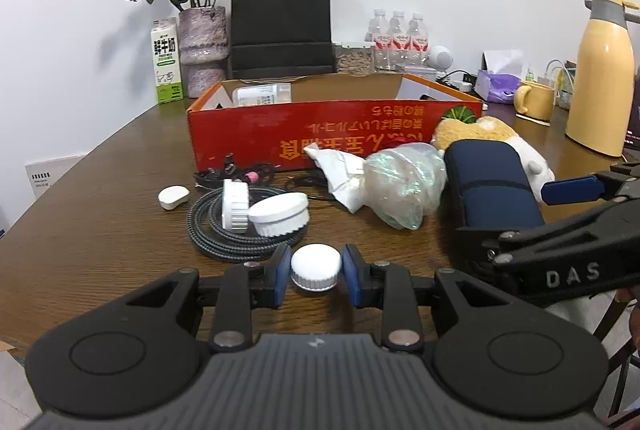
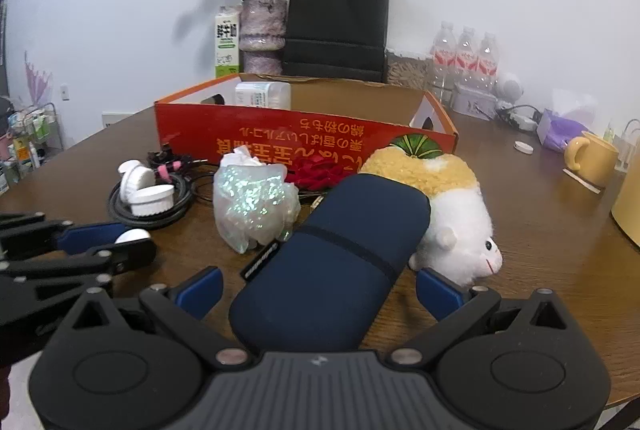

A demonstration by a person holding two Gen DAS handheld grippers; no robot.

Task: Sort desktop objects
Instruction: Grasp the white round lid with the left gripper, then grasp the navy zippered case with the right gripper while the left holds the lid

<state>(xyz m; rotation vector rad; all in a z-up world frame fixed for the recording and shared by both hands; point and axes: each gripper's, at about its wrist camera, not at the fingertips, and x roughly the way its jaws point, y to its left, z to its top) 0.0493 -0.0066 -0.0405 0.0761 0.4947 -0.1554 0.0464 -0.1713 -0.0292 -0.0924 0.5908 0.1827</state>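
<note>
Small white ribbed plastic cap (image 1: 315, 267) is sitting pinched in the left gripper (image 1: 315, 276) at lower centre, while the right gripper (image 2: 318, 290) is hanging unclenched around the navy fabric pouch (image 2: 336, 262), so a loose pinch could be dropping it short of the red cardboard box (image 1: 256, 134).

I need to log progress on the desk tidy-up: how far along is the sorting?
Early. Done: the red box already holds a white bottle. In hand: the left gripper pinches a white cap; the right gripper stands open around the navy pouch. Left: two white lids, coiled cable, plush toy, iridescent bag.
</note>
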